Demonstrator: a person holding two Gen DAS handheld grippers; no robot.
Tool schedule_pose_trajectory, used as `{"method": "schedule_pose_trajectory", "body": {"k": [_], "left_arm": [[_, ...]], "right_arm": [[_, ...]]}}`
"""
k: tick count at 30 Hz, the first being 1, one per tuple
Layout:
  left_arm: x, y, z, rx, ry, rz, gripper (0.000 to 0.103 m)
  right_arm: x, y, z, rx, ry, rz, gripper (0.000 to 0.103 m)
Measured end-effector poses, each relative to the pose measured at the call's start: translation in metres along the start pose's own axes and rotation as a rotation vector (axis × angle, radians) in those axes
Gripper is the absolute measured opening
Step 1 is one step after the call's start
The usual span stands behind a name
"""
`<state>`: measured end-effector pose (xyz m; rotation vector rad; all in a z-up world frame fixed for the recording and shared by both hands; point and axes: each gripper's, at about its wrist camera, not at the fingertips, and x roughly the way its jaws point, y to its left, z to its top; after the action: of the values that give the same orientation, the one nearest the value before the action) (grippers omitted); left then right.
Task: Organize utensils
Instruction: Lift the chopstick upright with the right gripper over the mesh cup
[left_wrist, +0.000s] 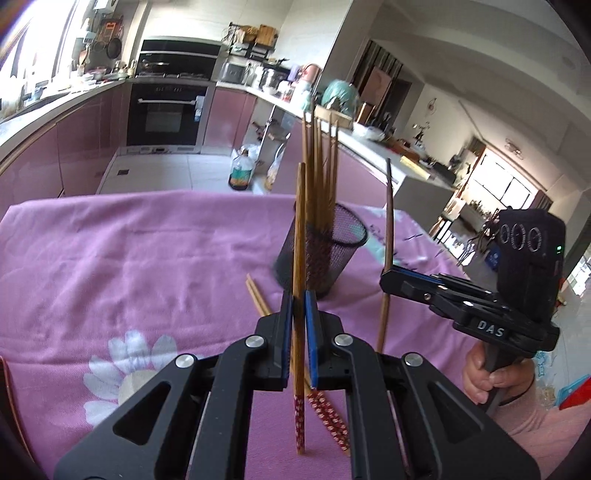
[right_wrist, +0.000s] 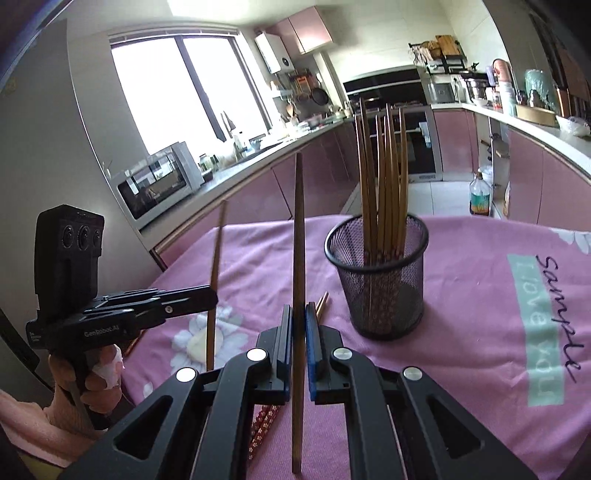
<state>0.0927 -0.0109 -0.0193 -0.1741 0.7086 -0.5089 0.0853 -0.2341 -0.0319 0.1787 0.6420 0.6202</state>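
- The left claw (left_wrist: 298, 306), nearest the left wrist camera, is clamped shut on one chopstick (left_wrist: 298, 258); the stick stands almost upright between the blue pads, its red patterned end hanging below the jaws and its bare wooden tip pointing up.
- The right claw (right_wrist: 298, 321), nearest the right wrist camera, is likewise closed tight on a second chopstick (right_wrist: 297, 236), held near upright with a plain wooden length above and below the pads.
- From the left wrist view the right claw (left_wrist: 386, 280) shows at the right with its stick rising from it; from the right wrist view the left claw (right_wrist: 212, 295) shows at the left, its stick tilted slightly.
- A pair of chopsticks (left_wrist: 258, 299) lies flat on the bench just behind the left claw, its red patterned ends (left_wrist: 328, 417) showing below the jaws.
- A black mesh cup (right_wrist: 380, 280) stands upright on the bench beyond both claws, with a bundle of chopsticks (right_wrist: 384, 162) in it, tips up and fanned out.
- A pink cloth (left_wrist: 129, 258) with white flowers and dark script covers the bench.
- A hand (left_wrist: 484, 376) in a pink sleeve grips the right handle; another hand (right_wrist: 99, 373) grips the left handle.
- Behind are pink kitchen cabinets, an oven (left_wrist: 166, 114) and a bottle (left_wrist: 242, 170) on the floor.
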Motion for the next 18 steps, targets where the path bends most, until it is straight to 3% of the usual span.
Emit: {"method": "schedule_pose_trajectory", "body": {"k": [18], "left_arm": [[-0.028,-0.017,0.047,0.037,-0.149,-0.047,0.008]], "right_arm": [[-0.024,-0.001,0.033,-0.045,-0.113,-0.033,0.005]]}}
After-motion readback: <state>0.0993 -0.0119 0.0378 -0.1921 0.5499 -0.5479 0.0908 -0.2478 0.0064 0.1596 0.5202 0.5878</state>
